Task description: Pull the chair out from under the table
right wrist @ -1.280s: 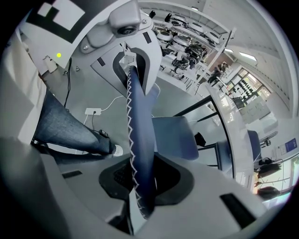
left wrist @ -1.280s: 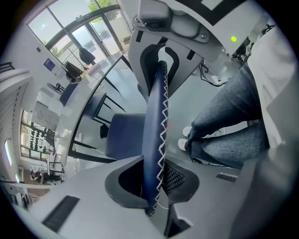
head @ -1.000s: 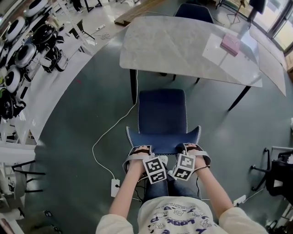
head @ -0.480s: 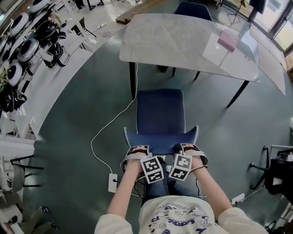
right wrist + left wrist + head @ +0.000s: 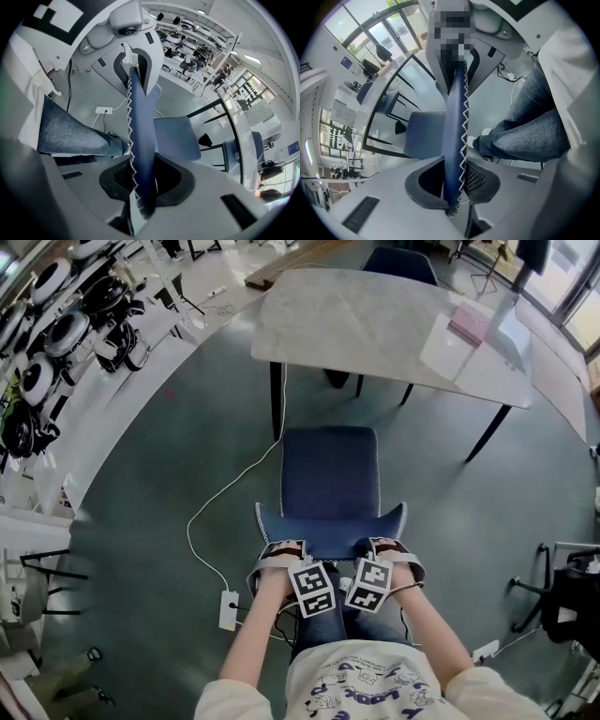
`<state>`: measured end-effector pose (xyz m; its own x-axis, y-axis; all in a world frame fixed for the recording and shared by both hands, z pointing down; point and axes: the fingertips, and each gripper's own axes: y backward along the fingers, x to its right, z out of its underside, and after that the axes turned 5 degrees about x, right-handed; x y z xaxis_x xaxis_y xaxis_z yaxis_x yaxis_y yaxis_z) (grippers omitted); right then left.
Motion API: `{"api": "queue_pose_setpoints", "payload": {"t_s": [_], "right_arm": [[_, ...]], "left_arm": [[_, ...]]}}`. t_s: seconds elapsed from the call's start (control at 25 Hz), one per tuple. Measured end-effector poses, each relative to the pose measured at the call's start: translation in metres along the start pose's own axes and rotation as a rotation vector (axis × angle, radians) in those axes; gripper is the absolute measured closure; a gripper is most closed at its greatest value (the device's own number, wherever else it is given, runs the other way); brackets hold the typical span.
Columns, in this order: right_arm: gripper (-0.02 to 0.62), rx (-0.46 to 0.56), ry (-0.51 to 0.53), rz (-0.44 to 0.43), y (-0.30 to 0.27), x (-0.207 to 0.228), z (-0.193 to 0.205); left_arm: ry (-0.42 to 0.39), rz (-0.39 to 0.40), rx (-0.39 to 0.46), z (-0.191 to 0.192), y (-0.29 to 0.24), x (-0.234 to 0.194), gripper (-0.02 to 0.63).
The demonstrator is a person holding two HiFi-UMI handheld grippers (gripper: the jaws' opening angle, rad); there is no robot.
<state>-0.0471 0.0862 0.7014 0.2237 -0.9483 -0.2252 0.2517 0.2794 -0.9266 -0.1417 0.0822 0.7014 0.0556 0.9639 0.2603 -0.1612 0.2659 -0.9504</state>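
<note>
Both grippers are down on the blue chair point(image 5: 328, 479), one at each end of its backrest point(image 5: 330, 526). The left gripper point(image 5: 284, 549) has its jaws pinching the backrest's top edge near the left corner. In the left gripper view the padded blue panel with white zigzag stitching point(image 5: 454, 126) runs straight between the dark pads point(image 5: 478, 180). The right gripper point(image 5: 382, 547) mirrors it at the right corner, its jaws clamped on the same stitched edge point(image 5: 140, 131).

The chair's seat sits in the open on the grey floor, its front edge near the marble-look worktop point(image 5: 375, 329) but not under it. A pink item point(image 5: 469, 324) lies on the worktop's far right, and a second blue chair point(image 5: 398, 263) stands beyond. A white cable point(image 5: 211, 521) trails across the floor to a power strip point(image 5: 226, 609) at the left.
</note>
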Motion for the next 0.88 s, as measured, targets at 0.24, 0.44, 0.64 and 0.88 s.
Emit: {"api": "queue_pose_setpoints", "payload": {"t_s": [0.24,0.44,0.64,0.88], "right_arm": [[0.513,0.000,-0.005,-0.005,-0.001,-0.008,-0.005],[0.499,0.003,-0.012,-0.023,0.001,-0.010,-0.002],[0.462,0.042,-0.037,-0.013,0.002,-0.011,-0.003],[0.303,0.095,-0.149,0.006,0.012,-0.003,-0.007]], "left_arm": [[0.008,0.002,-0.001,0.007,0.002,0.006,0.526],[0.006,0.008,0.006,0.005,0.003,0.007,0.512],[0.049,0.008,0.041,0.005,0.002,0.009,0.486],[0.144,0.003,0.105,0.006,0.014,0.008,0.449]]}}
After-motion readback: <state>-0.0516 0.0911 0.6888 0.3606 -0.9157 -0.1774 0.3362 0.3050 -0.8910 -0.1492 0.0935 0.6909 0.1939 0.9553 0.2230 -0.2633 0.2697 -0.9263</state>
